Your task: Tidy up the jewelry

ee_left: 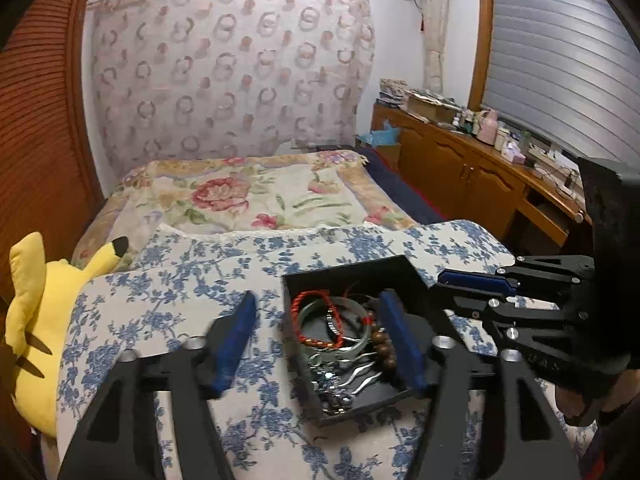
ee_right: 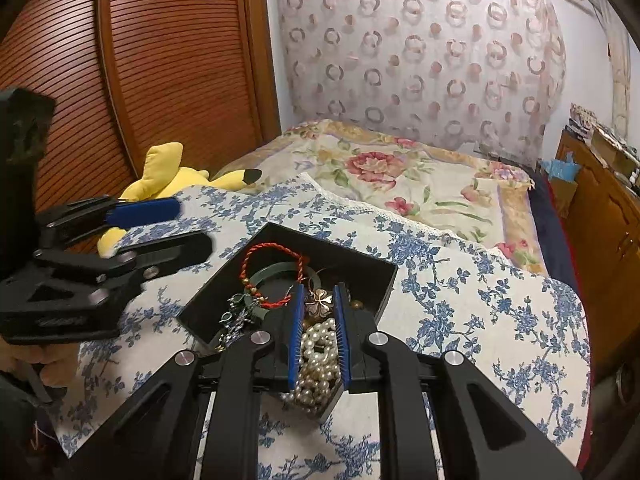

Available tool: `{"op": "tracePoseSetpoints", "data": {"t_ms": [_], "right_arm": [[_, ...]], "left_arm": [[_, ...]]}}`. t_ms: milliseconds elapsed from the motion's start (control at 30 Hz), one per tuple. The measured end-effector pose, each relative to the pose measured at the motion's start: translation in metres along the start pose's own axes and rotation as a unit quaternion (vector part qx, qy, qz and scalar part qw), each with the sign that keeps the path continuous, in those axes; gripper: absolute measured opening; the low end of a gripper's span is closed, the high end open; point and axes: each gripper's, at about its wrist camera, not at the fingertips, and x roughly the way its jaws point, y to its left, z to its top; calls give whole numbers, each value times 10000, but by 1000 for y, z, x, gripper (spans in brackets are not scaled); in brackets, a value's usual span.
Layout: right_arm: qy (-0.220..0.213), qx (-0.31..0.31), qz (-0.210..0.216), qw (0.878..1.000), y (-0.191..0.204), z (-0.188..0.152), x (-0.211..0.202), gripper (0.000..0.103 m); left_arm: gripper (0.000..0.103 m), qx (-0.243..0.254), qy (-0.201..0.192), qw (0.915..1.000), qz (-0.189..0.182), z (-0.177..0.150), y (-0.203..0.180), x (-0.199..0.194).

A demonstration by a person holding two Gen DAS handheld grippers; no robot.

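Your right gripper (ee_right: 319,312) pinches the pearl necklace (ee_right: 318,360) inside the black box (ee_right: 384,280); your left gripper (ee_left: 320,332) gapes wide, just left of it.

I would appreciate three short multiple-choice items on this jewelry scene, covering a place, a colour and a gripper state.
1. Where does the black box sit?
A. on the blue floral cloth
B. on the wooden cabinet
C. on the floor

2. What colour is the braided cord bracelet?
A. white
B. red
C. blue

3. How does the left gripper stand?
A. shut on a bracelet
B. out of view
C. open, holding nothing

Answers: 1 A, the cloth surrounds the box; 2 B, red in both views; 3 C, its fingers stand wide apart.
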Motion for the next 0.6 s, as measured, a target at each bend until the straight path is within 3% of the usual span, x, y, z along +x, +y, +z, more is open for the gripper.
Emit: {"op": "tracePoseSetpoints", "data": {"t_ms": [133, 267, 367, 600], "right_arm": [[47, 93, -8, 9999, -5, 4, 11, 17], [33, 139, -31, 9999, -7, 10, 19, 18], [8, 194, -61, 9998, -9, 11, 19, 26], [-69, 189, -177, 9996, -8, 12, 12, 27]], "left_arm": [[87, -73, -55, 9999, 139, -5, 11, -1], [95, -139, -183, 9993, 280, -11, 19, -5], [95, -157, -197, 9992, 318, -16, 24, -7], [95, -228, -207, 9991, 293, -27, 29, -16]]}}
